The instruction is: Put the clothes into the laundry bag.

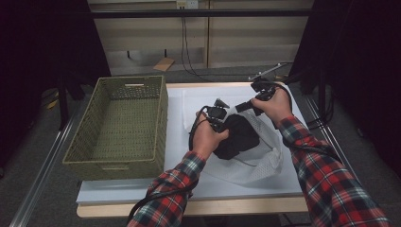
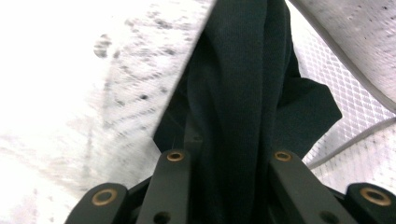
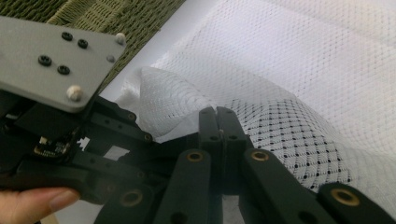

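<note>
fingers [image 2: 280, 172] clamp black cloth [image 2: 243, 84].

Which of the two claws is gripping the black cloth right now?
The left claw: black cloth is bunched between its jaws. The right claw is pinched shut on the white mesh bag instead.

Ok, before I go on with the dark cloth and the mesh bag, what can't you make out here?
- Left gripper pads: in the left gripper view the dark cloth covers them.
- Mesh bag opening: in the high view, hands and cloth hide it.
- What the right gripper pinches: its closed jaws touch mesh, but the fold between them is hidden.
- Basket near inner wall: hidden by its rim, high view.
</note>
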A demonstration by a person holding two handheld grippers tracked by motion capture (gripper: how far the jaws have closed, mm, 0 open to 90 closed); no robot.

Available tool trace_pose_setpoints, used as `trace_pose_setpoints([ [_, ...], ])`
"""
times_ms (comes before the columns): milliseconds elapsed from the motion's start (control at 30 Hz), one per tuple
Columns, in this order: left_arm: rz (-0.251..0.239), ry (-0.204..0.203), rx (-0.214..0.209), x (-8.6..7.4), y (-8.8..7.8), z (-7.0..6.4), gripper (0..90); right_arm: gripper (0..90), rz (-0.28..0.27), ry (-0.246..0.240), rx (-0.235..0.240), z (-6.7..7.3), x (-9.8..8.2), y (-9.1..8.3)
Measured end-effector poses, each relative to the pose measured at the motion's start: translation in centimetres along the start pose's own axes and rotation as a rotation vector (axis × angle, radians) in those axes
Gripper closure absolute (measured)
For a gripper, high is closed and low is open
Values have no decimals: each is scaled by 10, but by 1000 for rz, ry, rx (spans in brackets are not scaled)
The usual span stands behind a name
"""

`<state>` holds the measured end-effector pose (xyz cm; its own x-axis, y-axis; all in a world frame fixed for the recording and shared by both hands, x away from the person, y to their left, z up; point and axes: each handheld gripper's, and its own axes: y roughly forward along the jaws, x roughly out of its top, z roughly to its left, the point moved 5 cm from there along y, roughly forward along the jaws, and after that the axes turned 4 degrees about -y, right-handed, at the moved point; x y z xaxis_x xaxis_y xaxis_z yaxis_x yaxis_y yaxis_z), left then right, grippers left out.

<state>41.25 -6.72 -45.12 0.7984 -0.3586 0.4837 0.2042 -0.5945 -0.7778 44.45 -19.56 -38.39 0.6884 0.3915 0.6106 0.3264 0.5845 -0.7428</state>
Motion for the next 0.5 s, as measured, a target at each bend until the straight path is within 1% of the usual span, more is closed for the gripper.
trace_pose_setpoints([
  [33, -12, -9, -1, 1, 0, 0, 783, 900, -7, -8, 6, 0, 0, 0],
  [67, -5, 7, -1, 1, 0, 1, 782, 900, -5, -2, 4, 0, 0, -1],
  [167, -16, 13, 0, 3, 1, 2, 782, 900, -7, -5, 3, 0, 0, -1],
  [200, -37, -12, 1, 4, 3, 1, 782, 900, -8, -5, 6, 0, 0, -1],
  [267, -31, 0, -1, 4, 2, 3, 781, 900, -3, 4, 4, 1, 0, -2],
  [300, -49, -18, 0, 5, 3, 2, 782, 900, -2, 7, 6, 1, 0, -2],
  [333, -45, -18, -3, 5, 3, 2, 781, 900, -3, 6, 7, 1, 0, -2],
  [367, -31, 2, 0, 4, 3, 3, 781, 900, -3, 6, 7, 1, 0, -2],
  [400, -38, -18, -5, 4, 4, 2, 780, 900, -2, 4, 7, 1, 0, -2],
  [433, -38, -18, -5, 4, 4, 2, 779, 900, -2, 4, 7, 1, 0, -2],
  [467, -20, -1, -5, 3, 5, 4, 778, 900, -7, 0, 6, 0, 0, -1],
  [500, -23, -4, -9, 3, 7, 3, 774, 900, -7, 2, 7, 0, 0, -1],
])
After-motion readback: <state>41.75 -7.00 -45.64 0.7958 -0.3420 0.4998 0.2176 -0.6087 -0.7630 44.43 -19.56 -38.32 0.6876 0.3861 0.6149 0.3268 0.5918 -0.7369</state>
